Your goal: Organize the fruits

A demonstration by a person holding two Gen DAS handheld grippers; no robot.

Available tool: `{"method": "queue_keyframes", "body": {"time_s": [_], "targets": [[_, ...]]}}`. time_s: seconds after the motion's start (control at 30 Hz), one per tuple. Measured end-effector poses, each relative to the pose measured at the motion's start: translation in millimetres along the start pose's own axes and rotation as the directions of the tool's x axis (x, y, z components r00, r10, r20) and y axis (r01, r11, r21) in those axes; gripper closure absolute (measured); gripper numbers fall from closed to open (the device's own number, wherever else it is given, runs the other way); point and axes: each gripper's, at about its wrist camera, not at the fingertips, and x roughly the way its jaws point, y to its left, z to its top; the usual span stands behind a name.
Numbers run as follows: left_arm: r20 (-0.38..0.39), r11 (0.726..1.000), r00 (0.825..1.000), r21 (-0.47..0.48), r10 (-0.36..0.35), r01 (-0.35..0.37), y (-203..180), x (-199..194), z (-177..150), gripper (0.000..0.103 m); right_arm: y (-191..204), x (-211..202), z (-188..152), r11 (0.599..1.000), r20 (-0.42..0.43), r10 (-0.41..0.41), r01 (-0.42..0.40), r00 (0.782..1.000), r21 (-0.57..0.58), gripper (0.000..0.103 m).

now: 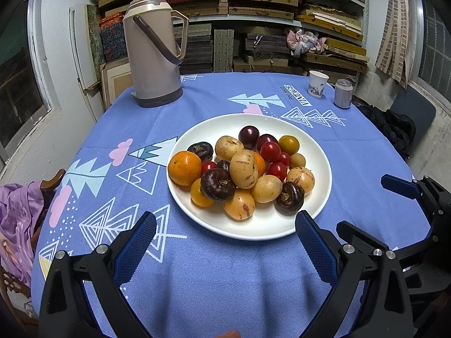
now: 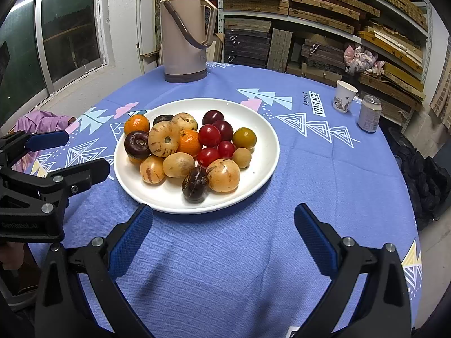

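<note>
Tablecloth [image 2: 225, 253] carried "VINTAGE" [image 2: 317, 103] in a boxed label, smaller "perfect" beside it, at 1 o'clock from the plate [image 2: 262, 146]. Left gripper [image 2: 60, 152] body read "GenRobot.AI". Can [image 2: 369, 114] print was unreadable.

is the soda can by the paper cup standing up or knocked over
Upright. The soda can stands on its base on the tablecloth, its top rim facing up, just right of the paper cup. Opened or sealed: cannot tell.
</note>
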Motion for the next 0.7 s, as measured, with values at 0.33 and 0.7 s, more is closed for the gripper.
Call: {"method": "queue_keyframes", "body": {"time_s": [0.33,0.7], "targets": [[0.006,1.000,1.000,-0.003,-0.019,0.019,2.5,1.3,-2.0,0.004,-0.4,-0.4,0.2,1.000,-0.002,0.000,0.000,1.000,0.000,0.005],[0.007,1.000,1.000,-0.011,0.019,-0.019,4.5,2.0,-3.4,0.004,-0.7,-0.3,0.1,1.000,-0.003,-0.002,0.002,1.000,0.000,0.005]]}}
